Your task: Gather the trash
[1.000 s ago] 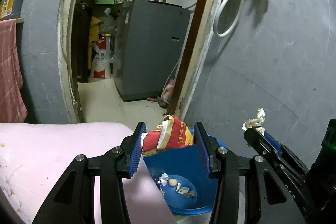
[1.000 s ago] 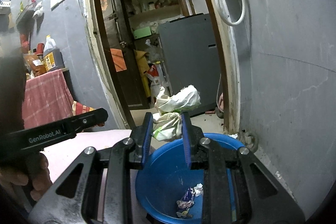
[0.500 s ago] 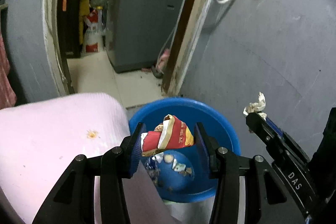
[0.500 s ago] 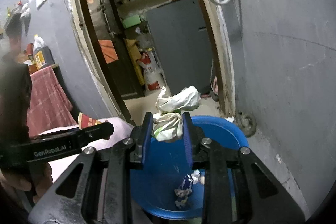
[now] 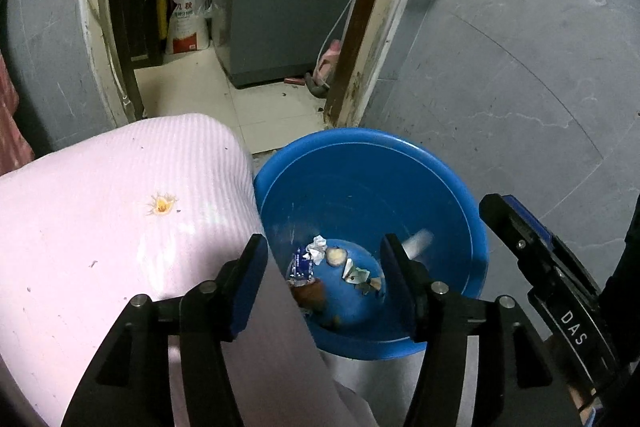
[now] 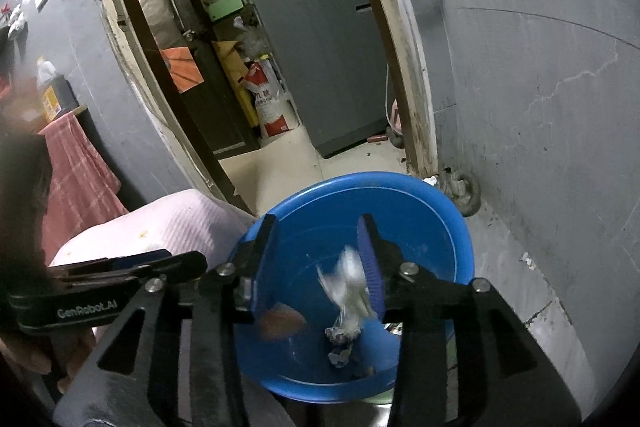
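Left gripper (image 5: 324,275) fingers just opened, parted, nothing between; red wrapper (image 5: 308,293) blurred inside round blue plastic basin (image 5: 360,155). Right gripper (image 6: 316,263) fingers just opened, empty; crumpled white paper (image 6: 346,287) blurred, loose beside 3 o'clock finger, over basin. Ribbed pink bedding (image 5: 120,207) at 9 o'clock.

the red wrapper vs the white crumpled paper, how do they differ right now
The red wrapper is reddish-orange and sits low by the bottom of the blue basin; the white crumpled paper is pale, streaked with blur, higher up, apparently mid-fall. The wrapper lies below the left gripper; the paper sits beside one of the right gripper's blue fingers. Both are unheld; both grippers' fingers have just been opening.
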Available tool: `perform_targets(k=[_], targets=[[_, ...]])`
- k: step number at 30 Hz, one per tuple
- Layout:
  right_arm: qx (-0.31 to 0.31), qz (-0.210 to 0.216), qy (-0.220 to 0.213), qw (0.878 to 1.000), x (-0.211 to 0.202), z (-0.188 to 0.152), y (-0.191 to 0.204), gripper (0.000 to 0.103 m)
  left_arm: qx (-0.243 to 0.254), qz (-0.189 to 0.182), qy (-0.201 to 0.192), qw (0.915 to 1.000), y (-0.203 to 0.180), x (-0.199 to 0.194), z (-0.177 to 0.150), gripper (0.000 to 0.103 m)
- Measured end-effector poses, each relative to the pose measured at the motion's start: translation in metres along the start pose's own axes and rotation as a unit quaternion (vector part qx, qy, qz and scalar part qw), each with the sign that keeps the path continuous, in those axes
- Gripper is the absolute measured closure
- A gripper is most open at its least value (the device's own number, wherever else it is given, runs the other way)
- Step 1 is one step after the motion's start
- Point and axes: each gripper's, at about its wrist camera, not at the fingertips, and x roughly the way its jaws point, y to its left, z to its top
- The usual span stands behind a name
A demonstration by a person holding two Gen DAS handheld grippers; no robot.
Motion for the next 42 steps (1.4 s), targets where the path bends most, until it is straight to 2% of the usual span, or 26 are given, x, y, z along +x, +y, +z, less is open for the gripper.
perform_targets(k=[9,12,15,17,23,26,29,33,36,42], targets=[[-0.001,-0.005,-0.012,1.000,-0.005,0.002,-0.001,0.047,-0.011,0.010,-0.022,0.9996,0.005,-0.016,0.001,0.046],[-0.001,-0.007,-0.017,1.000,-0.008,0.003,-0.002,0.042,-0.012,0.021,-0.034,0.9991,0.006,-0.025,0.001,0.041],[-0.005,-0.004,-0.026,1.000,-0.011,0.005,0.000,0.034,-0.015,0.026,-0.050,0.9983,0.010,-0.036,-0.003,0.034],[-0.011,-0.002,-0.031,0.999,-0.014,0.006,0.002,0.025,-0.018,0.031,-0.057,0.9977,0.012,-0.041,-0.003,0.033],[-0.025,0.004,-0.054,0.998,-0.025,0.009,0.010,0.011,-0.022,0.044,-0.081,0.9955,0.024,-0.060,-0.006,0.026],[-0.030,0.010,-0.063,0.998,-0.030,0.010,0.012,0.004,-0.021,0.051,-0.093,0.9941,0.028,-0.070,-0.008,0.019],[-0.042,0.014,-0.070,0.997,-0.033,0.010,0.019,0.000,-0.020,0.056,-0.111,0.9921,0.031,-0.081,-0.009,0.018],[-0.057,0.011,-0.087,0.995,-0.040,0.010,0.027,0.000,-0.023,0.066,-0.133,0.9886,0.036,-0.094,-0.009,0.016],[-0.073,0.007,-0.099,0.992,-0.044,0.009,0.034,0.000,-0.032,0.068,-0.149,0.9860,0.043,-0.103,-0.010,0.004],[-0.091,0.009,-0.101,0.991,-0.044,0.009,0.043,0.000,-0.025,0.079,-0.181,0.9801,0.049,-0.118,-0.013,0.002]])
